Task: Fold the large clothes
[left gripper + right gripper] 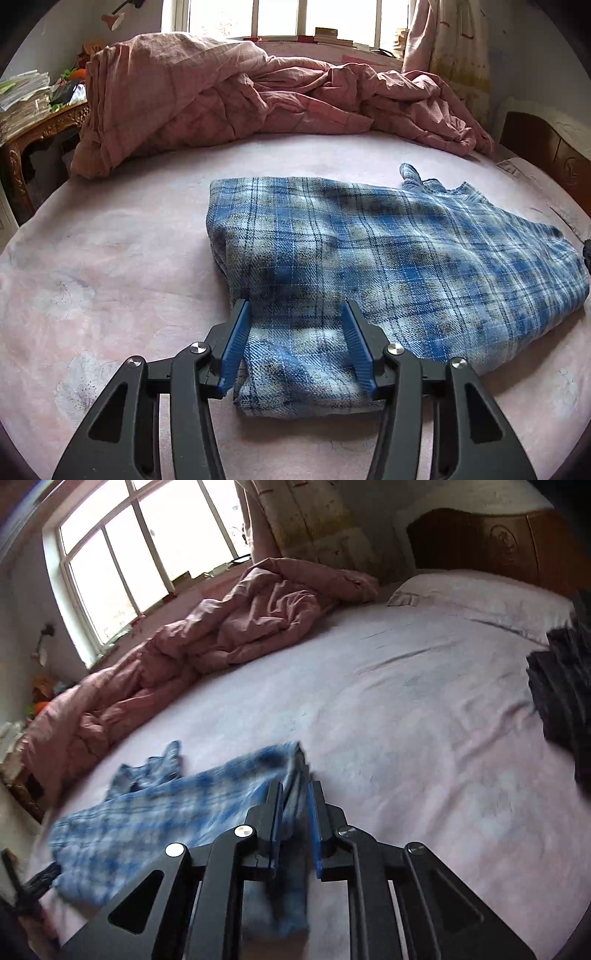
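A blue plaid shirt (388,258) lies partly folded on the pink bed sheet (110,277). My left gripper (295,314) is open, its blue pads straddling the shirt's near corner, which lies loose between them. In the right wrist view the same shirt (147,812) is blurred. My right gripper (295,794) is nearly closed, its jaws pinching the shirt's right edge, with cloth hanging between the fingers.
A crumpled pink quilt (240,92) lies along the far side of the bed under the window (295,18). A wooden side table with stacked papers (26,96) stands at left. A wooden headboard (498,542), a pillow (480,594) and dark clothes (561,686) are at right.
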`<state>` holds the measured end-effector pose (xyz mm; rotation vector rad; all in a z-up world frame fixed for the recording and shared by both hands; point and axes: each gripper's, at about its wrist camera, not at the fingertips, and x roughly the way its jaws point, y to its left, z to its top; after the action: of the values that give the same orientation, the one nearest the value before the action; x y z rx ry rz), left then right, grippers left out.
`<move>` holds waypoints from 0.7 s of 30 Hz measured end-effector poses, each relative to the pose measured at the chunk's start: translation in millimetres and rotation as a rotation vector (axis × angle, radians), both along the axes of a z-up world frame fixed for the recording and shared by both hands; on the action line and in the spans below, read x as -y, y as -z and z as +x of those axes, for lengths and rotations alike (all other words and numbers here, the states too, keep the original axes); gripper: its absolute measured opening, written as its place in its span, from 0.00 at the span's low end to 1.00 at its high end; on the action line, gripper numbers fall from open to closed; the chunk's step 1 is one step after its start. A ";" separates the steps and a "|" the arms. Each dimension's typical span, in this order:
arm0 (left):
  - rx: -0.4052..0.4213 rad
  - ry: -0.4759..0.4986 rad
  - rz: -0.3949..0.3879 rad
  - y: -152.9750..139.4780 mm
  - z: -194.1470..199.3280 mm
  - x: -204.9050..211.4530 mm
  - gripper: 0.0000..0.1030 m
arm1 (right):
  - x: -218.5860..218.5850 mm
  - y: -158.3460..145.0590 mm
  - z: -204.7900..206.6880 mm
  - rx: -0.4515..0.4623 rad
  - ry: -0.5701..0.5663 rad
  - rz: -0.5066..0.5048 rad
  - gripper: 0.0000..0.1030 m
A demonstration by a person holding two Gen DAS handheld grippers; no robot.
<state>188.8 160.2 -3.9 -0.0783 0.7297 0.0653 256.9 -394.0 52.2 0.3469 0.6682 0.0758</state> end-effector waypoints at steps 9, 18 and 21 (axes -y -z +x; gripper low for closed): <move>0.027 -0.008 0.036 -4.6 -13.2 4.5 0.51 | -28.4 28.8 -43.1 -0.062 -0.107 0.023 0.43; 0.013 -0.010 0.046 -1.7 -12.1 5.4 0.52 | -23.8 29.7 -48.4 -0.054 -0.090 -0.007 0.04; 0.009 -0.012 0.047 -1.2 -10.8 5.5 0.52 | -30.7 41.0 -42.2 -0.143 -0.031 -0.107 0.01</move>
<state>178.0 154.7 -2.7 -0.0383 0.7189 0.0936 214.6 -363.2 11.2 0.2405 0.8162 0.0447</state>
